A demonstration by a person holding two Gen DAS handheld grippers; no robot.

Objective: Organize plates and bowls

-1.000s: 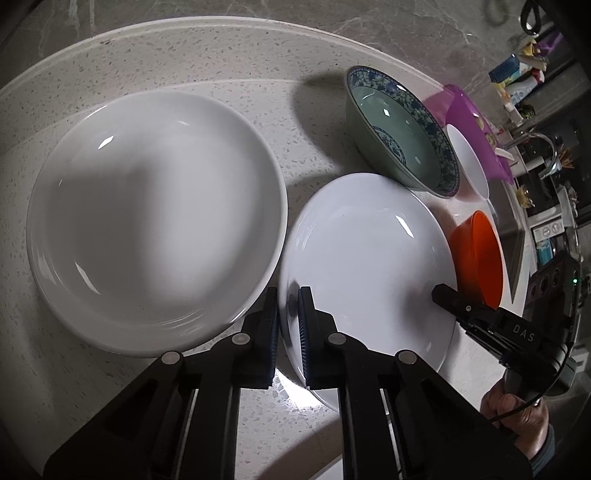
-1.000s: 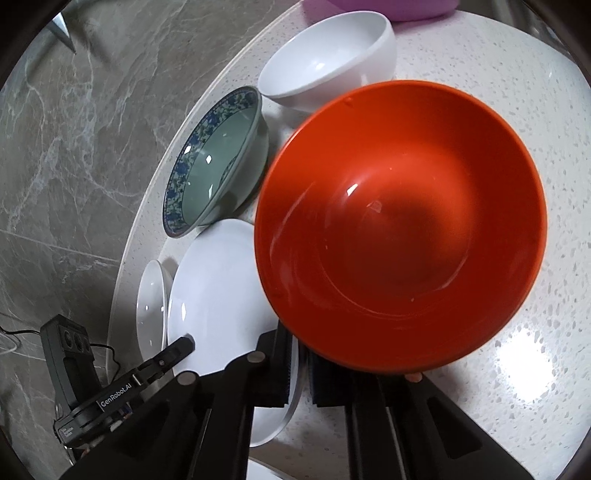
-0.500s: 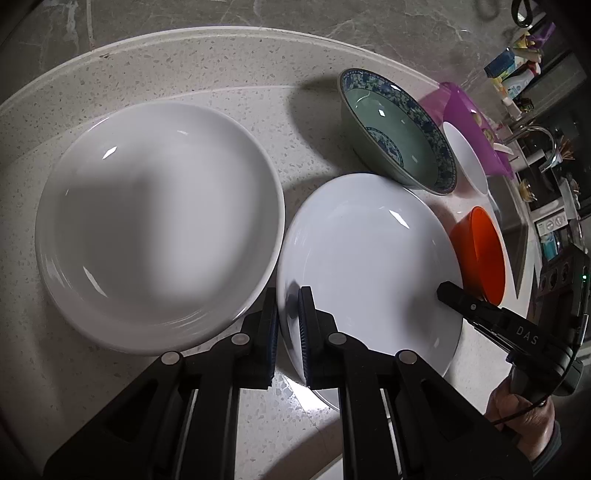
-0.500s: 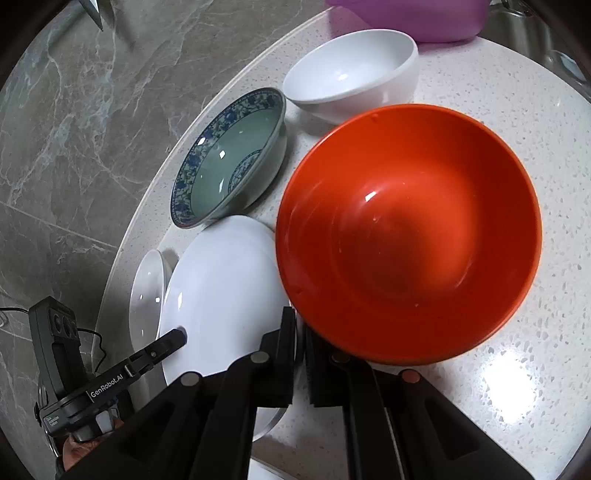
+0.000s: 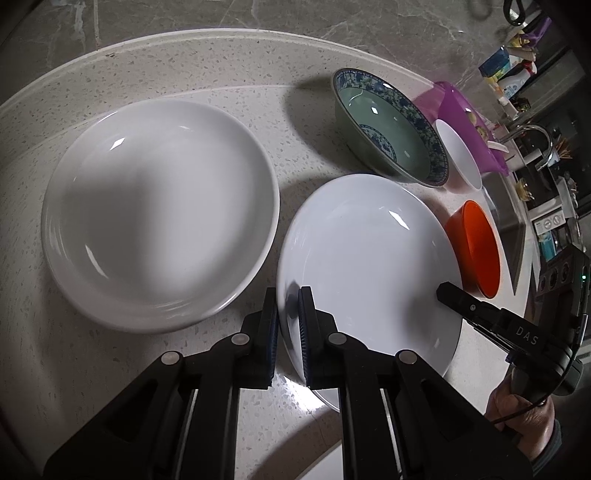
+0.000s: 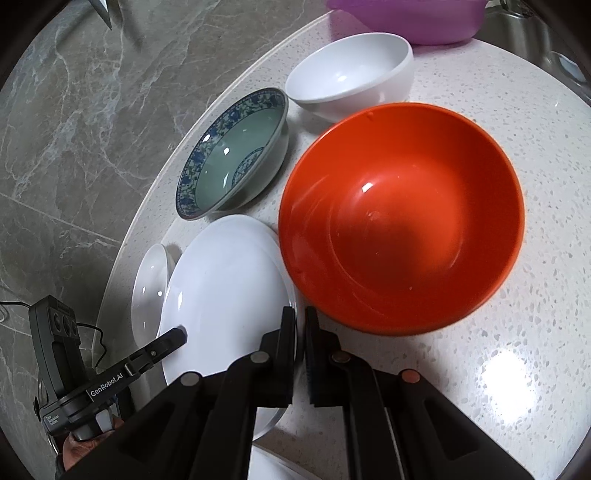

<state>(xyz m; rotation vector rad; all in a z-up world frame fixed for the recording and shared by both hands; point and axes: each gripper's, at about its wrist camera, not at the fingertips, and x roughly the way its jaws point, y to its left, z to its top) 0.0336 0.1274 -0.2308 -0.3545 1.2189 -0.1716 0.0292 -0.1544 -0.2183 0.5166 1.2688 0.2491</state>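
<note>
A white plate (image 5: 365,258), shallow and glossy, sits tilted on the pale speckled stone worktop (image 5: 192,66), its near rim pinched between the blue ribbed pads of the left gripper (image 5: 287,325). To its left lies a larger, deeper white plate (image 5: 159,214), flat on the worktop and just apart from it. Beyond the held plate stands a celadon-green bowl (image 6: 236,155) with a blue floral rim, leaning on its side, and next to it a round white bowl (image 6: 351,81). A smooth orange bowl (image 6: 402,218), plastic-looking, sits upright beside the white plate. The right gripper (image 6: 300,343) points at the gap between the plate's rim and the orange bowl, its jaws pressed together on nothing. A purple plastic basin (image 6: 406,14) lies at the far edge.
</note>
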